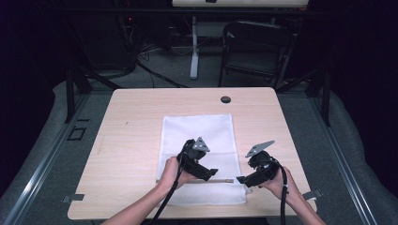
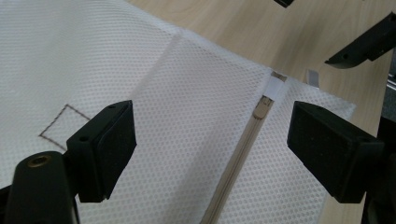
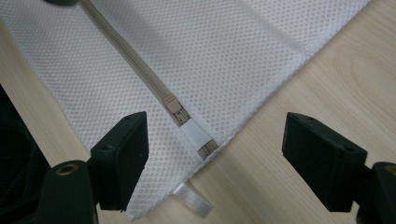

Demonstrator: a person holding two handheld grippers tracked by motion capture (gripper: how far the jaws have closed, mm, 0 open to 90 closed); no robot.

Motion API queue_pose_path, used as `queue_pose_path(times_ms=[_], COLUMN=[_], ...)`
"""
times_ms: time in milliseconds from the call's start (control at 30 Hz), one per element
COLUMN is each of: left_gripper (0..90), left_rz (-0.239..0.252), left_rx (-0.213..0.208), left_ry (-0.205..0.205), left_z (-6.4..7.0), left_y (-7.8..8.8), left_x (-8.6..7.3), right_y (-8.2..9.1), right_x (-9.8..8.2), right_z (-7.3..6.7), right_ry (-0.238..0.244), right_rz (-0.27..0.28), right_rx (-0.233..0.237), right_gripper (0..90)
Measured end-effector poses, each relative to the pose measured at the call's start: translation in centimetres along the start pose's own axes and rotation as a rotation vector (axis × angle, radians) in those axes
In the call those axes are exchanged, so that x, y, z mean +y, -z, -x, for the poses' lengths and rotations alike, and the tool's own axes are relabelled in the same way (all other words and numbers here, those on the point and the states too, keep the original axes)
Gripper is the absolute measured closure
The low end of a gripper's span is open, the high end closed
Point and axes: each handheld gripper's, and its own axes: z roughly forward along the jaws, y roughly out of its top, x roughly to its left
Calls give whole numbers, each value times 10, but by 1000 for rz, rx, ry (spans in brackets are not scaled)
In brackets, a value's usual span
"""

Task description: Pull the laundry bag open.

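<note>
Both tools are hanging low over the near end of a white mesh laundry bag (image 1: 199,145) that's lying flat on the wooden bench (image 1: 131,140). We're seeing the left tool (image 1: 212,174) and the right tool (image 1: 240,179) pointing at each other, tips close but apart, both released with nothing pinched between the pads.

Room-wise, we're getting plenty of bare bench to the left and far side of the bag, a narrower strip on the right, and the bag's near edge is sitting just short of the bench's front edge. A small dark round grommet (image 1: 225,99) is sitting near the far edge, well apart from everything.

From above, the zipper (image 1: 220,180) is just showing as a thin tan line between the tools. The left tool view is giving us more: the tan zipper (image 2: 233,172) is running up between the jaws with its slider (image 2: 262,108) at the end under a white tab, plus a stitched square outline (image 2: 63,122) on the fabric. The right tool view is showing the same slider (image 3: 175,108) lying between its open jaws, right by the bag's corner, and a small white tag (image 3: 192,201) sticking out past the hem.

Zipper's looking closed all the way, and we can't tell whether anything is inside the bag.
</note>
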Motion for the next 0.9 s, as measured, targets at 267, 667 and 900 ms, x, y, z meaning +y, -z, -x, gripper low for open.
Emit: queue_pose_path(times_ms=[267,667,900], left_gripper=[249,500,633], left_rz=[-36,-64,-87], left_rx=[-94,-167,-169], left_ry=[-30,-114,-121], left_z=[11,24,27], left_y=[-28,-54,-71], left_x=[-2,-3,-3], right_y=[-6,-19,-35], right_x=[-1,-1,-1], right_z=[0,-4,-3], right_ry=[4,30,40], right_rz=[-21,-56,-99], right_rx=[0,18,26], right_gripper=[430,765,879])
